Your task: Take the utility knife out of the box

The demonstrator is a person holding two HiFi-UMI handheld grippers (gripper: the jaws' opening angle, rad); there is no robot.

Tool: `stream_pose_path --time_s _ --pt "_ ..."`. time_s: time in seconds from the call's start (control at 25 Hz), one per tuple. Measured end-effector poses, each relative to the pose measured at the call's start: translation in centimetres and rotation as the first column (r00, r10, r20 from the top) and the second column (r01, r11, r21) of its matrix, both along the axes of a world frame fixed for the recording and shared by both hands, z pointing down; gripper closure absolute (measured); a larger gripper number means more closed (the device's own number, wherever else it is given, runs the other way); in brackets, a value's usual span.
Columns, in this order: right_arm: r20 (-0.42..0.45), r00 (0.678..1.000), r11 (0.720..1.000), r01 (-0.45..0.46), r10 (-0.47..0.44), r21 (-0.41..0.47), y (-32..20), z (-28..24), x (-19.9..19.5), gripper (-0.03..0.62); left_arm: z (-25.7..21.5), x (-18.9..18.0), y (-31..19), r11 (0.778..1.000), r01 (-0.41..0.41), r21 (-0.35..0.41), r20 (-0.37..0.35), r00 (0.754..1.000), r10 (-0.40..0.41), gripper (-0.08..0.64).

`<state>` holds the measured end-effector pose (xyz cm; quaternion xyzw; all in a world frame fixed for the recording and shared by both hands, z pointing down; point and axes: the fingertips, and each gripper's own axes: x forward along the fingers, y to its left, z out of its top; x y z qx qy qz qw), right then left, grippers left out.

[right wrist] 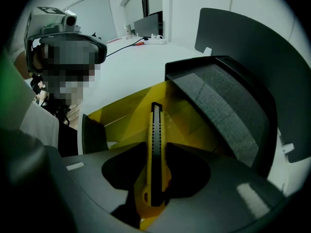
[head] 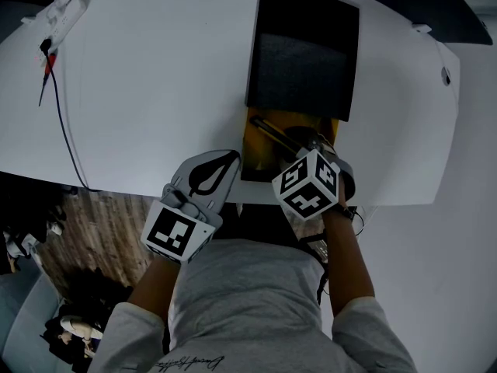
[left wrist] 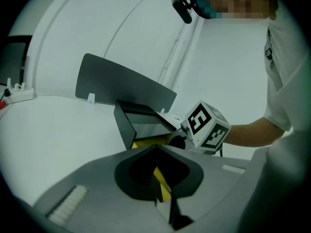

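Observation:
A box with a yellow inside (head: 259, 141) and a raised black foam-lined lid (head: 305, 53) lies at the table's near edge. My right gripper (head: 304, 152) points steeply down into it. In the right gripper view the yellow and black utility knife (right wrist: 156, 144) runs lengthwise between the jaws, and my right gripper (right wrist: 154, 191) is shut on its near end, with its tip over the yellow inside (right wrist: 121, 113). My left gripper (head: 231, 162) sits at the box's left near corner. In its own view my left gripper (left wrist: 163, 192) is closed on a thin yellow flap (left wrist: 161, 181) of the box (left wrist: 141, 125).
A white power strip (head: 62, 14) with a red and black cable (head: 64, 127) lies at the table's far left. A grey divider panel (left wrist: 121, 84) stands behind the box. The table's near edge (head: 116, 191) runs just under both grippers, against the person's body.

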<state>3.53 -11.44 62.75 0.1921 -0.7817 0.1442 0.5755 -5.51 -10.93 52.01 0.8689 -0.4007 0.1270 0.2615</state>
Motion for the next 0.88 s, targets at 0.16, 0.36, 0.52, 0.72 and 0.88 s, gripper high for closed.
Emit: stream_pose_path --time_s 0.16,0.36,0.52,0.72,0.88 --pt "-0.012 1.0 1.0 -0.008 0.008 -0.008 -0.16 -0.02 0.01 0.459 0.04 0.13 0.12 1.0 -0.004 0.0 -0.005 1.0 0.004 0.558" --pt "-0.01 1.0 1.0 -0.006 0.006 -0.002 -0.22 -0.09 -0.09 0.46 0.0 0.17 0.11 1.0 -0.009 -0.004 -0.004 1.0 0.009 0.558" --pt "0.0 1.0 1.0 -0.01 0.01 0.004 -0.15 -0.14 -0.04 0.462 -0.02 0.18 0.1 1.0 -0.008 -0.004 0.0 1.0 0.008 0.558" --pt "0.003 1.0 1.0 -0.014 0.014 0.008 -0.05 -0.16 0.02 0.462 0.05 0.1 0.14 1.0 -0.011 -0.012 0.005 1.0 0.011 0.558" --pt "0.011 1.0 1.0 -0.02 0.02 0.008 0.05 -0.48 0.24 0.462 -0.18 0.18 0.03 1.0 -0.007 -0.009 0.002 1.0 0.007 0.558"
